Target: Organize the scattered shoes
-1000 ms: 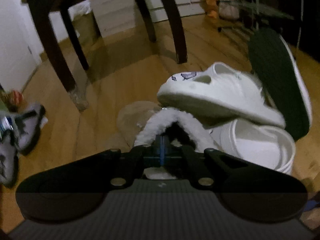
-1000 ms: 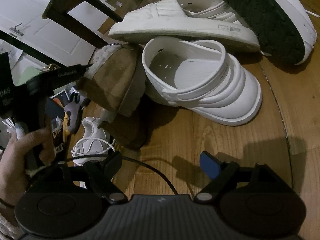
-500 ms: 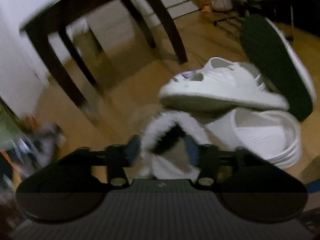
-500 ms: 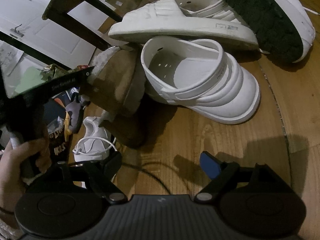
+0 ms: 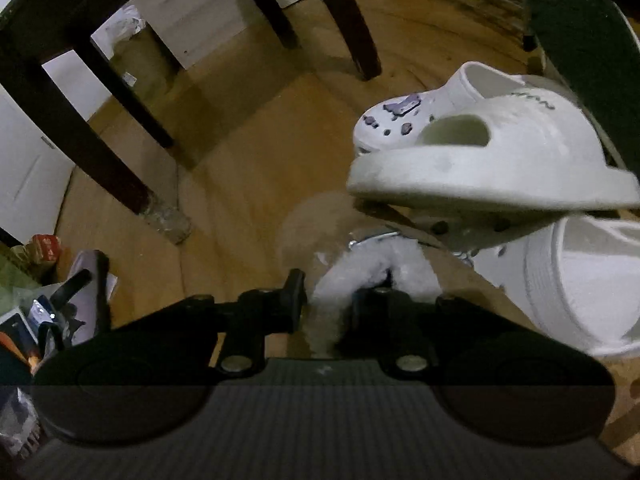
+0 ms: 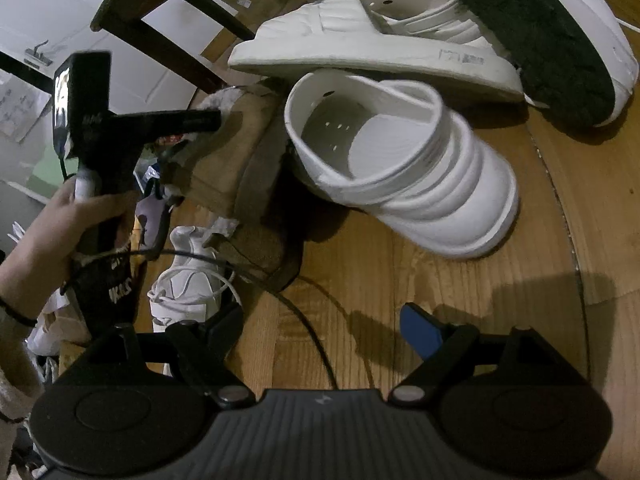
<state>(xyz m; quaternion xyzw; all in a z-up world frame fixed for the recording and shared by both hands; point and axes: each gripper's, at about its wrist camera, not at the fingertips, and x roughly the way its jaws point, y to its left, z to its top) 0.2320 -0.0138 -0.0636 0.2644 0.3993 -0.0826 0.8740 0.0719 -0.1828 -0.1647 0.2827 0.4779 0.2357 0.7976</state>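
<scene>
Left gripper [image 5: 334,300] jaws, wide moment ago, closing on fluffy-lined tan slipper [image 5: 372,276] under white clog [image 5: 480,160]; pickup next. Right gripper [image 6: 320,320] jaws wide, empty.

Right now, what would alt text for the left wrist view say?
The left tool is closing on the fleecy collar of a tan slipper lying on a wood floor. A white clog rests atop another white shoe, beside dark chair legs.

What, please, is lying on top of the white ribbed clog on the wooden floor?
A white platform sandal rests across the white ribbed clog. The contact patch beneath its sole is hidden.
</scene>
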